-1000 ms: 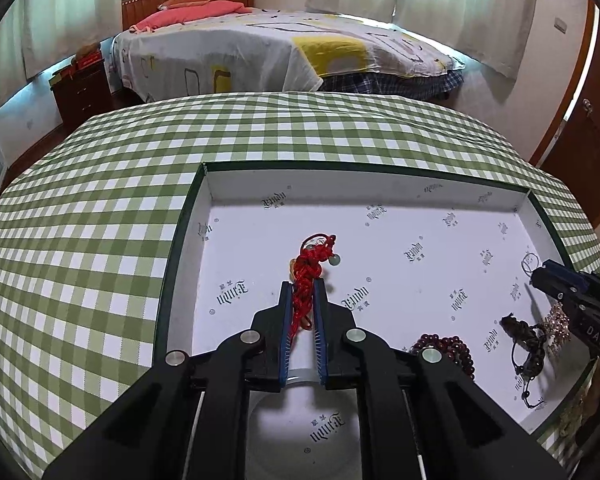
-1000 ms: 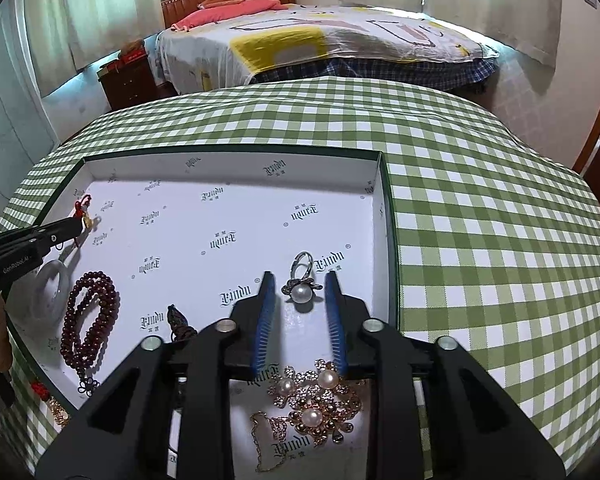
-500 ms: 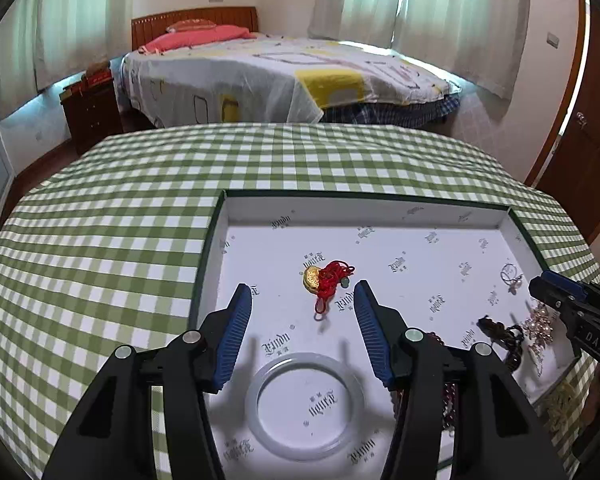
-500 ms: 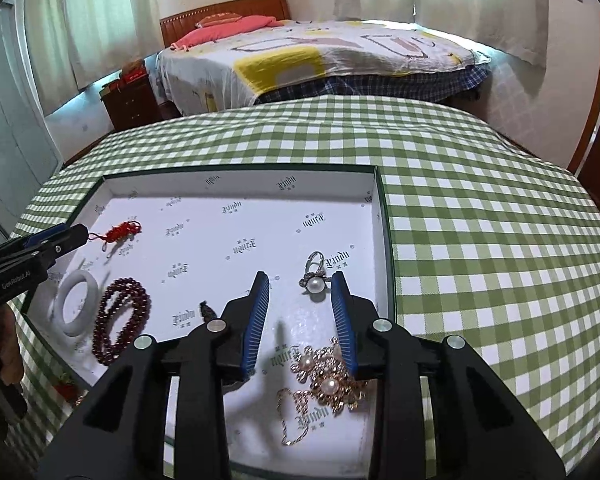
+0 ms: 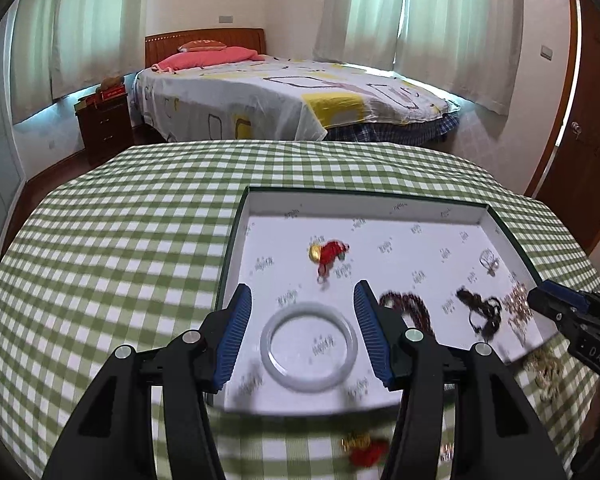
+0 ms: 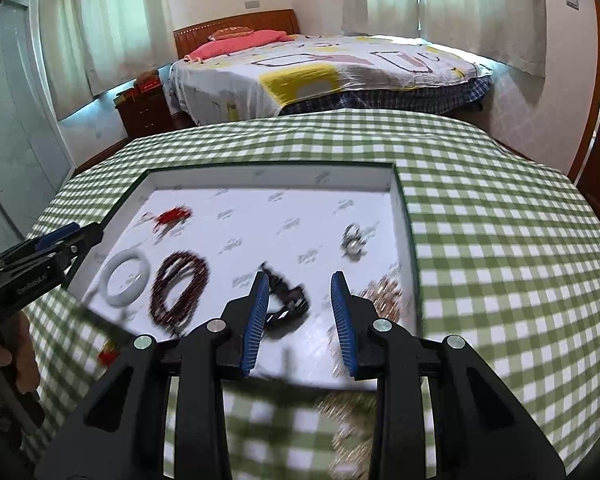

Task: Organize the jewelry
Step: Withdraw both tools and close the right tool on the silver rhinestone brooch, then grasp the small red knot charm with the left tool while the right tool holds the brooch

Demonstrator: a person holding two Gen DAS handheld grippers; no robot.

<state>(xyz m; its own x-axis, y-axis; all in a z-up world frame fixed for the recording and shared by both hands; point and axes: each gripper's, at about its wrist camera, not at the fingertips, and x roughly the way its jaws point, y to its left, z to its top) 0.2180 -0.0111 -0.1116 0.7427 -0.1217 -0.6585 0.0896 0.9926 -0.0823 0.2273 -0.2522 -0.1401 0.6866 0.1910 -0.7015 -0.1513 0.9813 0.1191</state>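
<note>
Bangle (image 5: 309, 347) between parted left tongs (image 5: 303, 330), untouched | red charm (image 5: 329, 254) beyond

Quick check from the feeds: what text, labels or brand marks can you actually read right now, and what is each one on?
"DAS": partial white lettering on the right gripper body, seen from the left wrist view.
White label on the left gripper body: blurred, not readable.
Repeated grey logo across the tray floor: too small and blurred to read.
Nothing else carries text.
</note>
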